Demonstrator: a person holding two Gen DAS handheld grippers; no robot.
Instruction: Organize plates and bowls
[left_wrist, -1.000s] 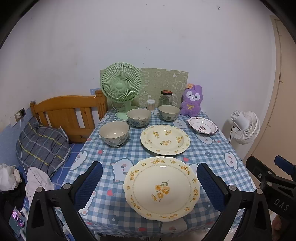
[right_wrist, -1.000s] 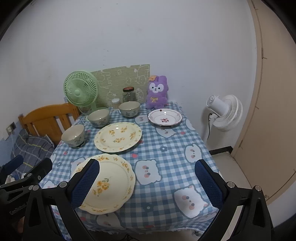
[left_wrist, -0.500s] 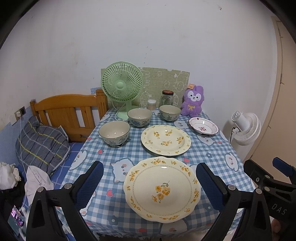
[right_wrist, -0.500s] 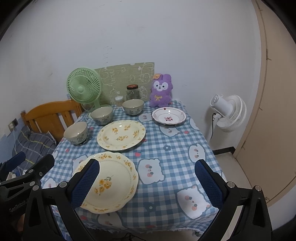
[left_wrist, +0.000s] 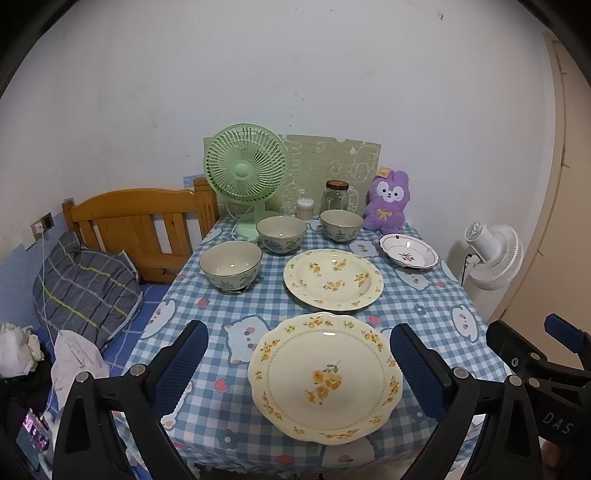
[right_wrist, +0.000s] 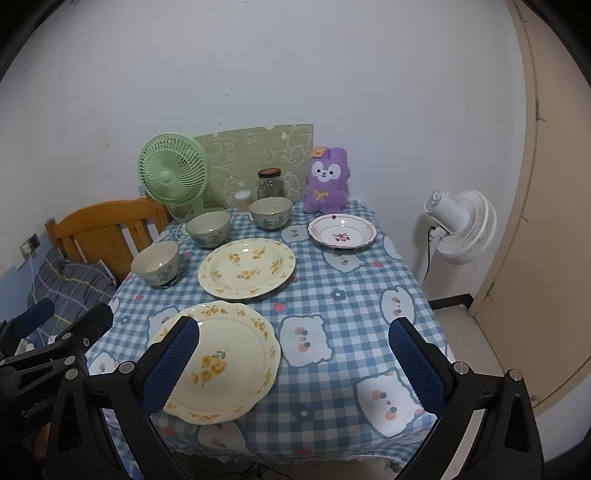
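A large cream plate with yellow flowers (left_wrist: 325, 376) (right_wrist: 221, 360) lies at the table's near edge. A second yellow-flowered plate (left_wrist: 333, 278) (right_wrist: 246, 267) lies behind it, and a small white plate with a red motif (left_wrist: 408, 250) (right_wrist: 342, 232) sits at the back right. Three blue-patterned bowls stand in a diagonal row: near left (left_wrist: 231, 264) (right_wrist: 156, 263), middle (left_wrist: 281, 233) (right_wrist: 208, 228), far (left_wrist: 341, 225) (right_wrist: 270, 212). My left gripper (left_wrist: 299, 365) is open, held above the near plate. My right gripper (right_wrist: 295, 365) is open too, over the tablecloth to that plate's right.
A green desk fan (left_wrist: 245, 173), a glass jar (left_wrist: 335, 195), a small container (left_wrist: 305, 208) and a purple plush rabbit (left_wrist: 388, 203) line the table's back edge. A wooden headboard (left_wrist: 136, 221) and bedding lie left; a white floor fan (right_wrist: 461, 229) stands right.
Both grippers have drifted slightly closer to the table; the dishes have not moved and both grippers stay open.
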